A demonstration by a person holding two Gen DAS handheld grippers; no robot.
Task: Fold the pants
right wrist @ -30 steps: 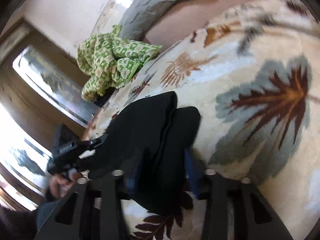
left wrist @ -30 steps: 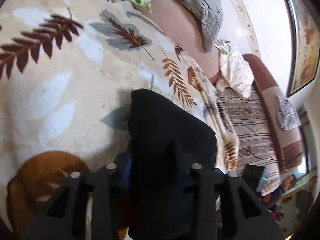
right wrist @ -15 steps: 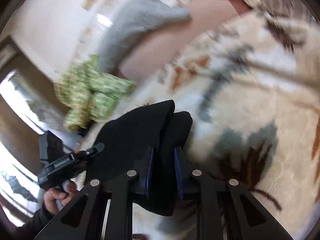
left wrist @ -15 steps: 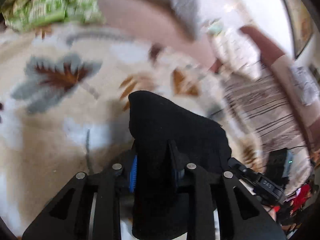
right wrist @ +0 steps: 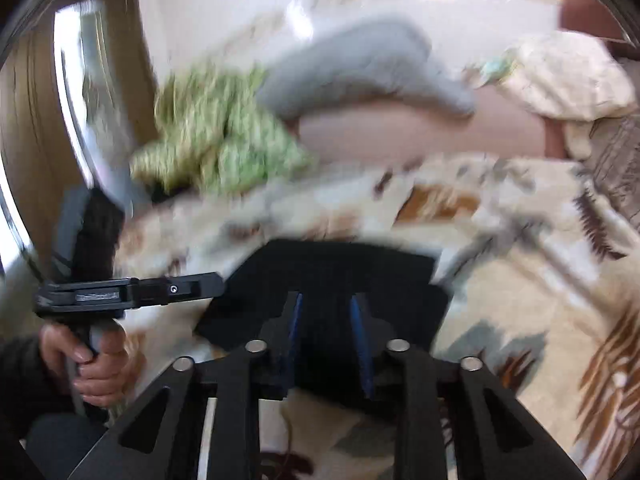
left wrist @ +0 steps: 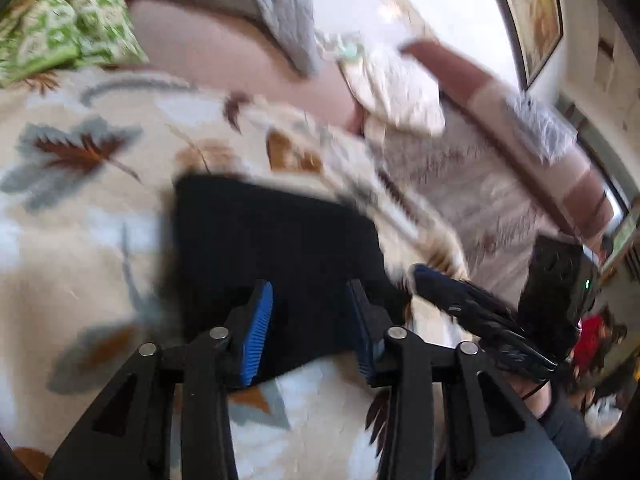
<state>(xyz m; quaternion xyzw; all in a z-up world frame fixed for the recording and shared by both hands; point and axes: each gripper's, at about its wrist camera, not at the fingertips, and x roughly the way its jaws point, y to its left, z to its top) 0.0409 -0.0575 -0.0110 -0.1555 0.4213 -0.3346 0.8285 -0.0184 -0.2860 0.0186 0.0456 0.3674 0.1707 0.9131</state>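
Observation:
The black pants (left wrist: pixel 276 240) lie folded into a compact rectangle on the leaf-patterned blanket (left wrist: pixel 72 216); they also show in the right wrist view (right wrist: pixel 332 276). My left gripper (left wrist: pixel 310 292) is open, its blue pads apart just above the pants' near edge, holding nothing. My right gripper (right wrist: pixel 326 304) is open too, over the near edge of the pants. The left gripper (right wrist: pixel 216 280) appears at the left of the right wrist view, and the right gripper (left wrist: pixel 420 270) at the right of the left wrist view. Both views are motion-blurred.
A green patterned cloth (right wrist: pixel 216 140) and a grey quilted pillow (right wrist: pixel 360 68) lie at the back of the bed. A white cloth (left wrist: pixel 396 84) sits by a brown headboard (left wrist: pixel 460 72). A striped bedsheet (left wrist: pixel 480 184) spreads to the right.
Both grippers have opened and let go of the pants, which now lie flat on the blanket. Both grippers have drawn back toward the near edge.

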